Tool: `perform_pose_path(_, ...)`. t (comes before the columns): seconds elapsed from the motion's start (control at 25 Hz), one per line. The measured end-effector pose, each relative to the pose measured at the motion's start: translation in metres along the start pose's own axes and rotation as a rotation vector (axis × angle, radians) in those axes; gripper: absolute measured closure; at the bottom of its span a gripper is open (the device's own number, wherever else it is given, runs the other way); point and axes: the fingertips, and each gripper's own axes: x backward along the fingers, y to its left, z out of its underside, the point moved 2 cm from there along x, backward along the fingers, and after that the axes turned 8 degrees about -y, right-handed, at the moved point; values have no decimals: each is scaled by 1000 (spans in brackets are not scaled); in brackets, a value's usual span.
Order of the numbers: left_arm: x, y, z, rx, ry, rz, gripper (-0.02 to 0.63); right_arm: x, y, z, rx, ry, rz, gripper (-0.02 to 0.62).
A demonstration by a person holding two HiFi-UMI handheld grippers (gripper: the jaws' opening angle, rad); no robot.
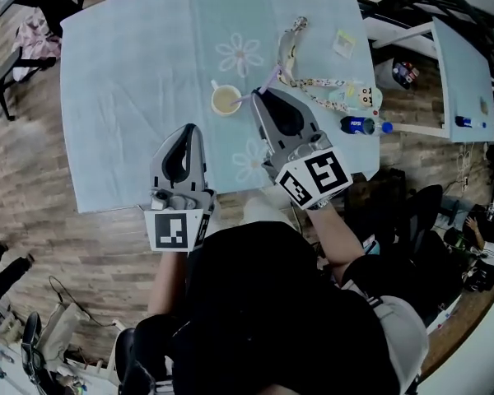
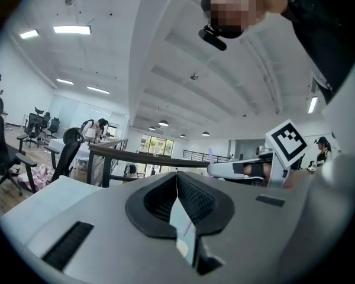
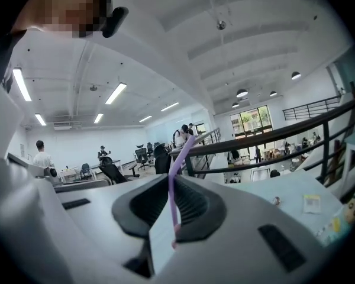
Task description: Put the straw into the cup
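Observation:
In the head view a white cup of beige drink stands on the pale blue flowered tablecloth. Just right of its rim, my right gripper is shut on a thin purple straw, which slants up and away from the jaw tips. The right gripper view shows the straw pinched upright between the dark pads of that gripper. My left gripper hangs nearer the table's front edge, left of and below the cup, its jaws together and holding nothing. In its own view the left gripper looks level across the room.
A lanyard with keys, a small card, a cartoon-printed item and a lying blue bottle occupy the table's right side. A second white table stands further right. Office chairs and wooden floor surround the table.

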Motion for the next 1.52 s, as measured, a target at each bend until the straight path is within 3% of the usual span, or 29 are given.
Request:
perform_pose_path(0.2, -10, 6, 31, -12, 92, -24, 591, -16, -20, 36, -39, 60, -3, 558)
perform_pose_path(0.8, -24, 9, 77, 14, 159, -47, 591, -41, -46, 143, -115, 246, 10, 558)
perform_pose_path(1.52, -19, 14, 89, 29, 180, -83, 591, -67, -65, 171, -166, 279, -12, 557)
